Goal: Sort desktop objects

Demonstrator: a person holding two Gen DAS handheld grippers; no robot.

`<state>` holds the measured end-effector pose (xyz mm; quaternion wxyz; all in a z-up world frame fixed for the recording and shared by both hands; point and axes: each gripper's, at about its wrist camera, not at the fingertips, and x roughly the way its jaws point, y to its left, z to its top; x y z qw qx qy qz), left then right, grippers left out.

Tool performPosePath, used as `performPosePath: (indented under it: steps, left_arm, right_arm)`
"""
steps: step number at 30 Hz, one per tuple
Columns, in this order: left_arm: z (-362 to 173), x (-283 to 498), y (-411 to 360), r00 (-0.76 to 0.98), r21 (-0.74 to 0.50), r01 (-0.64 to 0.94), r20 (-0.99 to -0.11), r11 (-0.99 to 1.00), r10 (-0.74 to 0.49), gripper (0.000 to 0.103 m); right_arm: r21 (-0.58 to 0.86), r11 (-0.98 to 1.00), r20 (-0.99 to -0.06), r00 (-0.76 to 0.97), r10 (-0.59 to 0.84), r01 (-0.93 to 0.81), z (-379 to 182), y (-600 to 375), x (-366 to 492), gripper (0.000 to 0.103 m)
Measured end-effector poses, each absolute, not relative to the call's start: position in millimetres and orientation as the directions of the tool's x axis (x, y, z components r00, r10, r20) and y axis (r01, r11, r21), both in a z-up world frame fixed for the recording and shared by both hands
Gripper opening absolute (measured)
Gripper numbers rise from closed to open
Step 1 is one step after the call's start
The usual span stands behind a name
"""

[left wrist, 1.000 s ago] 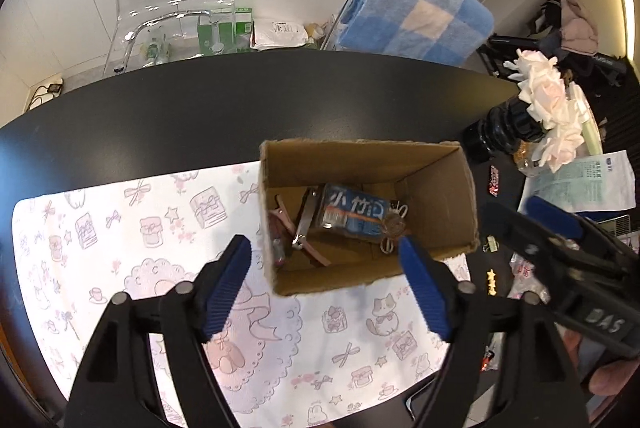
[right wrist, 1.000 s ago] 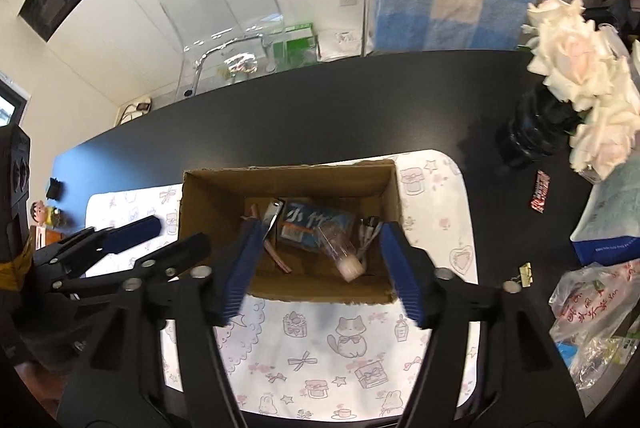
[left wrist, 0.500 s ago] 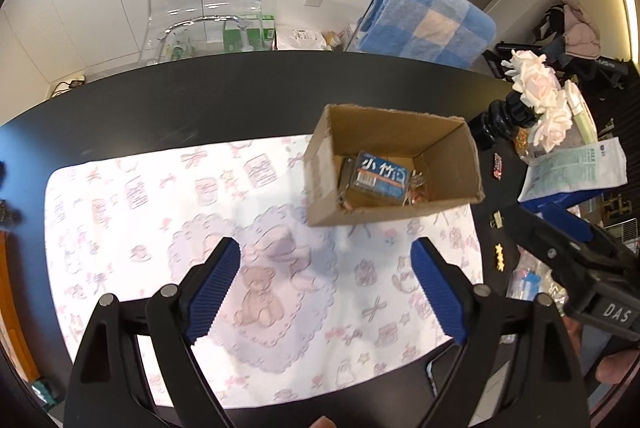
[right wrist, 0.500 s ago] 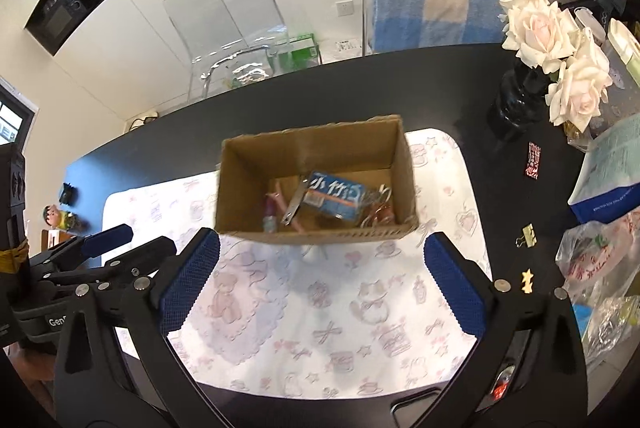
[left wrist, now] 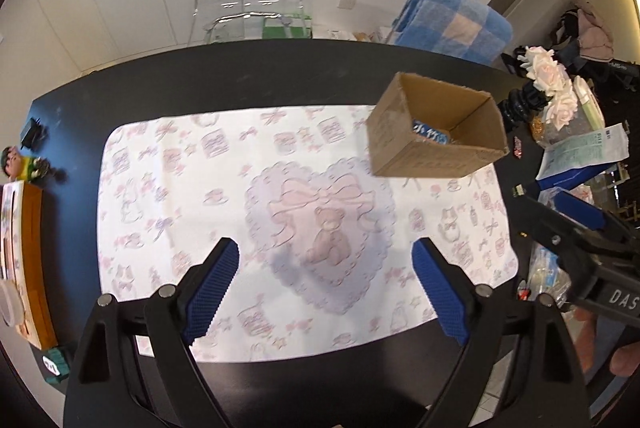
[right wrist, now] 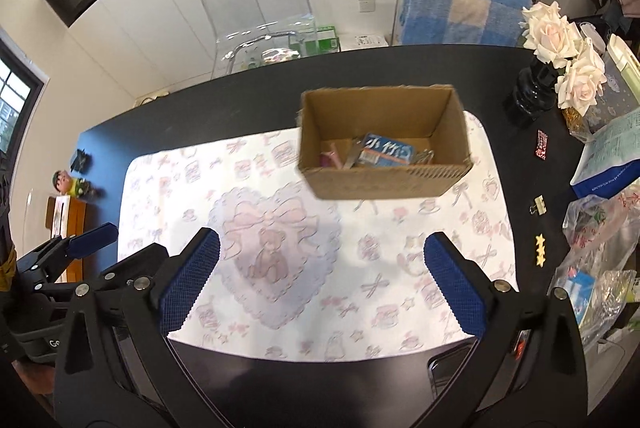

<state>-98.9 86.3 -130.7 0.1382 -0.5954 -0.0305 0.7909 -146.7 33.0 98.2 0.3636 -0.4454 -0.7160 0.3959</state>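
Sitting on the far right part of the printed mat (right wrist: 312,268), the cardboard box (right wrist: 384,148) holds a blue packet (right wrist: 386,150), a pink item and some metal bits. Left gripper (left wrist: 326,286) spread wide, nothing between its fingers, above the mat's near edge. Right gripper (right wrist: 322,280) likewise released, well short of the box. Black table (right wrist: 200,124) beneath. Roses (right wrist: 560,40) in a dark vase stand right of the box.

The patterned mat (right wrist: 280,248) lay bare across the frame's centre and left, leaving open passage. The cardboard box (right wrist: 384,164) blocked its upper right, while a black vase (right wrist: 528,96) and plastic bags (right wrist: 596,228) crowded the right edge.
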Motion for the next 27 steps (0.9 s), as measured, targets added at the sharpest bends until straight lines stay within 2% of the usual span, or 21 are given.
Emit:
performPosePath:
  steps: [12, 27]
  left_arm:
    - [-131.7, -47.7, 5.5, -0.243, -0.129, -0.086, -0.959, -0.988, 0.146, 0.088]
    - [-125.7, -13.6, -22.3, -0.243, -0.055, -0.084, -0.967, -0.995, 0.074, 0.088]
  right_arm:
    - [-0.905, 0.258, 0.171, -0.267, 0.948, 0.339, 80.8, 62.4, -69.9, 0.103]
    - [-0.867, 0.319, 0.229, -0.263, 0.937, 0.382, 55.8, 69.1, -21.0, 0.103]
